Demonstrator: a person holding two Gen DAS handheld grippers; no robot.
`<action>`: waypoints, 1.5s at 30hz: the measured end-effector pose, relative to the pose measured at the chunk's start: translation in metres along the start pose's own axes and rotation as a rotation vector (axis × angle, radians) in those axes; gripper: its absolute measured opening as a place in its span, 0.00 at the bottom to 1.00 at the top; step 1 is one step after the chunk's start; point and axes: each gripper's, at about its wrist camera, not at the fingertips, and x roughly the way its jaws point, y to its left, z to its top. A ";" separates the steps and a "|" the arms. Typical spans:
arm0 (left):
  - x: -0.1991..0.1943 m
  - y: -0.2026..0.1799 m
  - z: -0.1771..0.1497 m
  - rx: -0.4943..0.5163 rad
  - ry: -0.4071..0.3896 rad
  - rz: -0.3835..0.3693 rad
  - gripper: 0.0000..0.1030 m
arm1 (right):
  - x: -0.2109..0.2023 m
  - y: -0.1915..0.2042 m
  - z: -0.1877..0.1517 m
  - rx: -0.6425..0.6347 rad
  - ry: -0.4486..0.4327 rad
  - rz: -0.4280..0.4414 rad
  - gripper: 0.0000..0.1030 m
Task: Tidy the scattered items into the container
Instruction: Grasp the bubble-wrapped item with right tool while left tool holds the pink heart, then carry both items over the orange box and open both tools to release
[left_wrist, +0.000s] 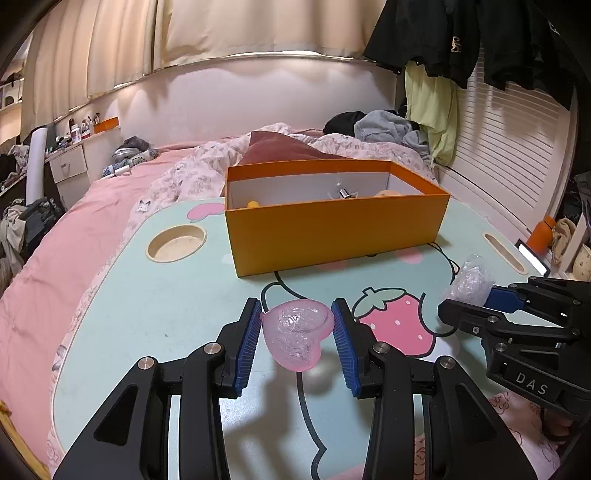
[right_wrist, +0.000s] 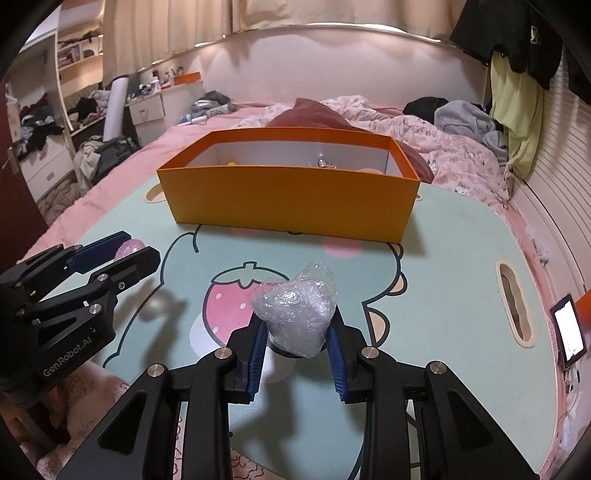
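pink heart cup (left_wrist: 297, 338) clamped between left jaws.

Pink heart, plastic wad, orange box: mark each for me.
Pink heart (left_wrist: 297, 338): left wrist view, centre of its translucent body between the pads.
Plastic wad (right_wrist: 295, 310): right wrist view, middle of the crinkled bundle.
Orange box (right_wrist: 288, 197): right wrist view, its near outer wall.

The box (left_wrist: 332, 236) is orange outside, white inside. The bench (left_wrist: 155, 295) is mint green with a pink strawberry print (left_wrist: 399, 321). The heart-shaped cup (left_wrist: 297, 336) is translucent pink
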 end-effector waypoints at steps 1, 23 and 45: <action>0.000 0.000 0.000 0.000 0.000 0.000 0.39 | 0.000 0.000 0.000 0.000 -0.001 0.000 0.28; 0.004 -0.006 0.001 0.037 0.016 0.017 0.39 | -0.003 -0.010 0.009 0.051 -0.015 0.064 0.28; 0.098 -0.013 0.162 0.066 0.184 0.022 0.39 | 0.033 -0.050 0.157 -0.001 -0.091 -0.116 0.29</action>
